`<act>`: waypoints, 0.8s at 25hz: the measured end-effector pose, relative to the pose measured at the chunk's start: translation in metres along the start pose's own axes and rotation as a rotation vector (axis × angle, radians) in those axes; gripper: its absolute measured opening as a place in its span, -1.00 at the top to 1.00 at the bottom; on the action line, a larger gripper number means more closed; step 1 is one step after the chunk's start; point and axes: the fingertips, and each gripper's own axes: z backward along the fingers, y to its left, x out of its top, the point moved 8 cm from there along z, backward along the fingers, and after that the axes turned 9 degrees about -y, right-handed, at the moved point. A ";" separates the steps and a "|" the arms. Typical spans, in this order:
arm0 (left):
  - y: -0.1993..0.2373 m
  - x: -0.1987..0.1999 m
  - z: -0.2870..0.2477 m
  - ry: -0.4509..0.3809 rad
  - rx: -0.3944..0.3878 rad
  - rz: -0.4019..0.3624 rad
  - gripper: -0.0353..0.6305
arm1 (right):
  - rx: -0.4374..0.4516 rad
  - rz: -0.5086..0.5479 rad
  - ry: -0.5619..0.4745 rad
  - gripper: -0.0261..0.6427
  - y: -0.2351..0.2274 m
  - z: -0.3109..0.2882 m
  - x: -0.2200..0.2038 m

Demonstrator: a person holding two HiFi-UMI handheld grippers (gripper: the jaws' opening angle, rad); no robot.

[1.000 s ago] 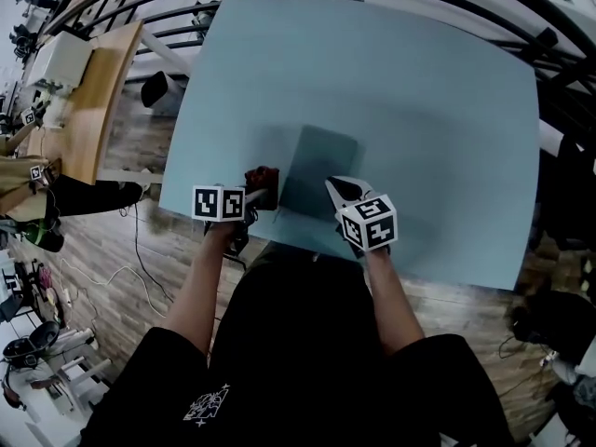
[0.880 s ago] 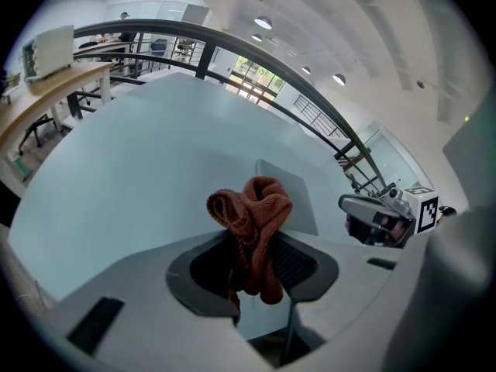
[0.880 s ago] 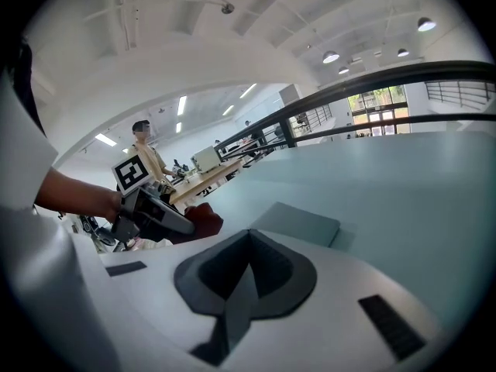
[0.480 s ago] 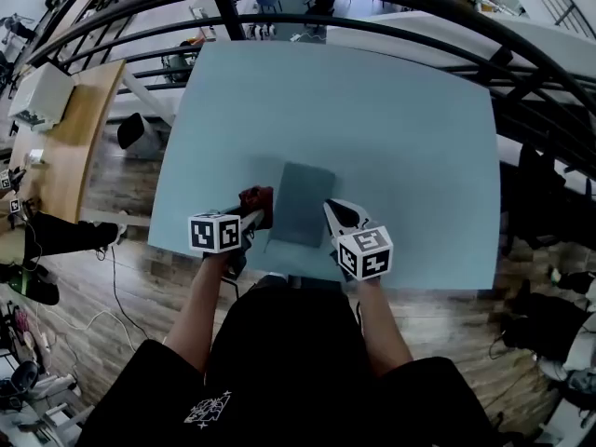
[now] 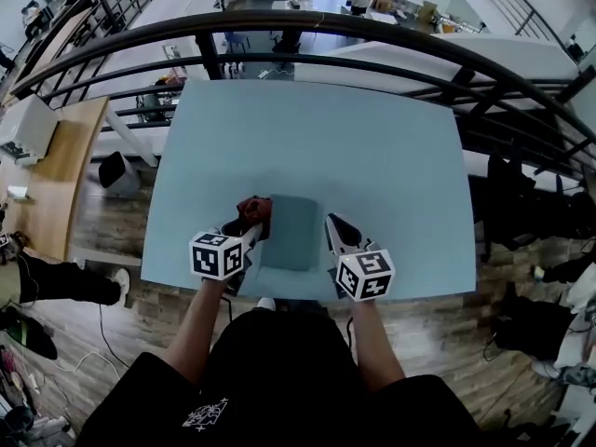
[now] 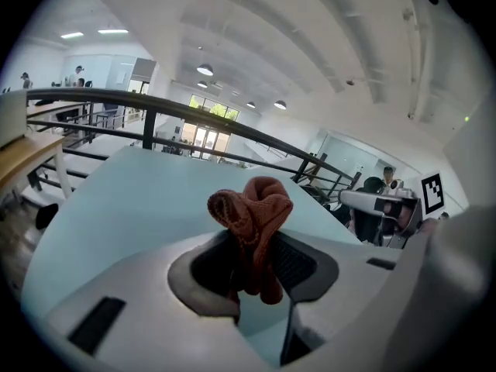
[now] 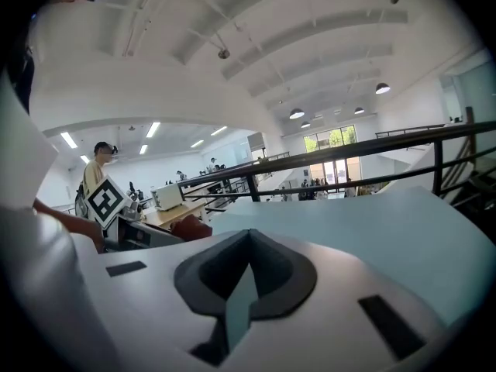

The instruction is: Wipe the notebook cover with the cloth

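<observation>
A grey-teal notebook (image 5: 296,236) lies flat near the front edge of the light blue table (image 5: 372,156). My left gripper (image 5: 255,222) is shut on a bunched rust-red cloth (image 5: 253,209), which it holds at the notebook's far left corner. In the left gripper view the cloth (image 6: 252,211) sticks up out of that gripper (image 6: 260,273). My right gripper (image 5: 334,225) hovers just off the notebook's right edge, shut and empty. In the right gripper view its jaws (image 7: 246,246) meet with only a thin slit, and the cloth (image 7: 191,227) shows at the left.
A black curved railing (image 5: 307,26) runs beyond the table's far edge. A wooden desk (image 5: 51,170) stands to the left over wooden flooring (image 5: 112,296). The table's front edge (image 5: 279,296) lies just below both grippers. Bags (image 5: 521,324) sit on the floor at the right.
The head view has tilted up, so the table sits lower and smaller in frame. The left gripper with the cloth has moved forward along the notebook's left edge. The right gripper stays beside the notebook.
</observation>
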 end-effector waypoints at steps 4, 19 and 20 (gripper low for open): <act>-0.003 0.024 0.010 -0.067 -0.032 -0.081 0.49 | -0.043 0.008 -0.074 0.92 0.011 0.007 0.024; -0.009 0.087 0.052 -0.268 -0.082 -0.226 0.49 | -0.133 0.057 -0.237 0.92 0.047 0.038 0.067; -0.008 0.088 0.054 -0.275 -0.083 -0.230 0.49 | -0.137 0.064 -0.242 0.92 0.049 0.039 0.068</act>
